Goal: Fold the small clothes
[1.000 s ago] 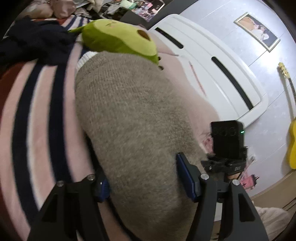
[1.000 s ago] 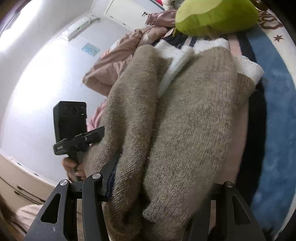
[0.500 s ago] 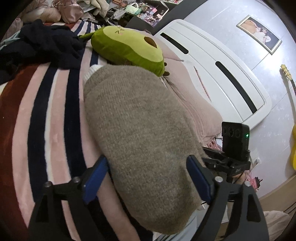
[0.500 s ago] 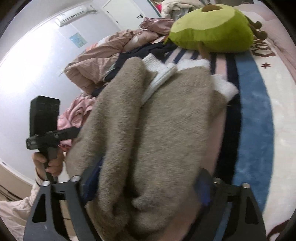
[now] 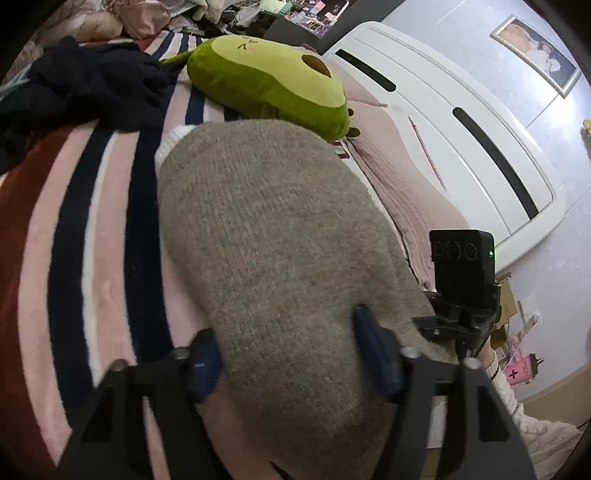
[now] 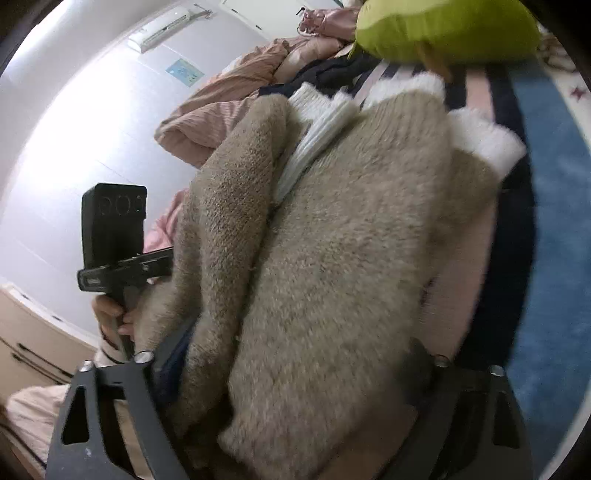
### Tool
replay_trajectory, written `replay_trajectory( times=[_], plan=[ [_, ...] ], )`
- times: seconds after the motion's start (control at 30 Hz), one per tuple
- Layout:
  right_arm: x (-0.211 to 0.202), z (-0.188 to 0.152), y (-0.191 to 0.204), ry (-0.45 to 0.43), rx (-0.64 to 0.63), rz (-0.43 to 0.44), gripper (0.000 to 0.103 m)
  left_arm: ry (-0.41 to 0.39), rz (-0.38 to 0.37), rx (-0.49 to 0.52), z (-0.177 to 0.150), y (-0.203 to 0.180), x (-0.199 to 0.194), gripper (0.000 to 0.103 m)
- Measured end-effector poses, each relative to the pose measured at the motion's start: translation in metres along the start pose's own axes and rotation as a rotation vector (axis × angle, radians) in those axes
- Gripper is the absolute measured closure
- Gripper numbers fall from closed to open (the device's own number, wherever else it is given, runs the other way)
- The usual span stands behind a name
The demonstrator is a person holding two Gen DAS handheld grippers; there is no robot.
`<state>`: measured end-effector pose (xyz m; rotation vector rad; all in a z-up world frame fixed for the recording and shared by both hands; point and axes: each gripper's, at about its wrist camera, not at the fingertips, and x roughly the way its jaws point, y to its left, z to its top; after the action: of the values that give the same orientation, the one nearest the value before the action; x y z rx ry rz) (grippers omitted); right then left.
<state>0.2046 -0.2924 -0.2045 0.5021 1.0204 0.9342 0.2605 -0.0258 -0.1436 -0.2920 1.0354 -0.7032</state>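
A small taupe knit sweater [image 5: 266,240] with white cuffs and hem lies folded on the striped blanket [image 5: 74,221]. My left gripper [image 5: 291,358] straddles its near edge, blue pads pressed into the thick fold on both sides. In the right wrist view the same sweater [image 6: 332,258] shows its folded sleeves and white trim [image 6: 314,122]. My right gripper [image 6: 291,369] straddles that end, its fingers closed against the bundle. Each gripper shows in the other's view, the right one at the far end [image 5: 461,291], the left one beside the sweater [image 6: 114,236].
A green avocado plush [image 5: 269,81] lies just beyond the sweater, also in the right wrist view [image 6: 443,29]. Dark navy clothes [image 5: 81,85] lie at the far left. A pink quilt [image 5: 406,184] and white headboard [image 5: 461,122] lie to the right.
Half a second ago both grippers stood wider around the sweater. Both have since closed in on its ends and moved closer to it.
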Motion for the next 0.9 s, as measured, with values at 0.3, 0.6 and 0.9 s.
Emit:
replay_trajectory(
  times=[0.3,0.6,0.9],
  plan=[
    [-0.016,0.012,0.042,-0.098,-0.089,0.033,0.060,-0.077,0.025,0.073,0.010,-0.015,-0.038,0.062],
    [0.001,0.038,0.105,-0.116,-0.187,0.044,0.061,-0.178,0.084,0.117,0.023,-0.012,-0.111,0.062],
    [0.074,0.088,0.200,-0.105,-0.301,0.109,0.061,-0.317,0.196,0.121,0.028,0.033,-0.231,0.062]
  ],
)
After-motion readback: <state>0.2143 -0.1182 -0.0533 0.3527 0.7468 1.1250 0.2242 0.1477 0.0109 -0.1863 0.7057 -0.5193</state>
